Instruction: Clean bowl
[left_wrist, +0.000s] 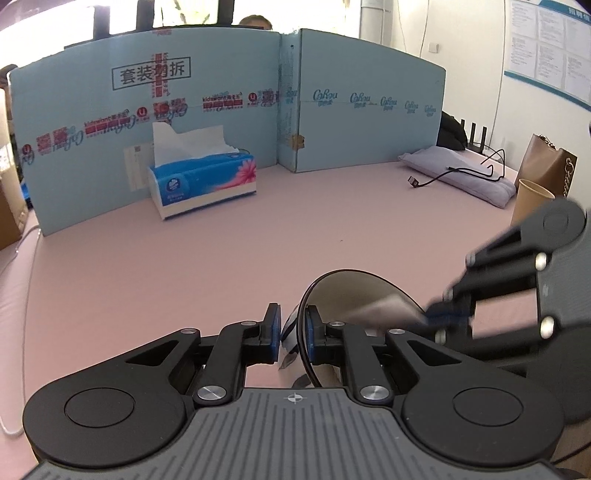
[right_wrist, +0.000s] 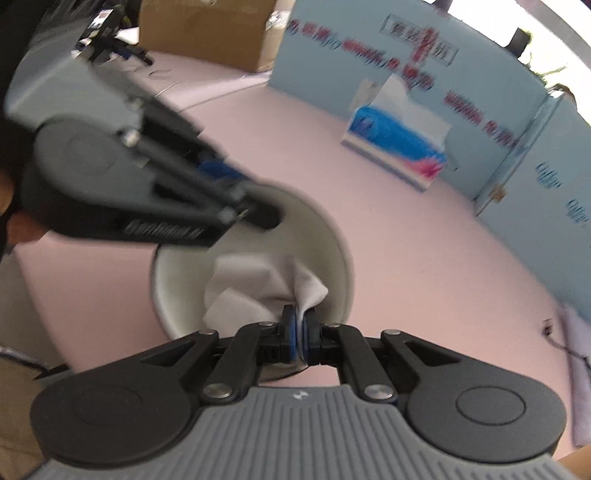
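Right wrist view: my right tool (right_wrist: 300, 334) pinches the tissue (right_wrist: 255, 291) inside the bowl (right_wrist: 332, 236); my left tool (left_wrist: 293, 332) clamps its rim. Hard wiping could tear the tissue or twist the bowl loose.

Left gripper (left_wrist: 291, 334), right gripper (right_wrist: 300, 338): black linkages, blue pads, silver screws, ribbed grey housing.

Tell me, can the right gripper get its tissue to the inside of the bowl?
Probably yes. The right gripper is shut on the tissue, which already lies inside the open bowl. The left gripper clamps only the rim, leaving the inside free.
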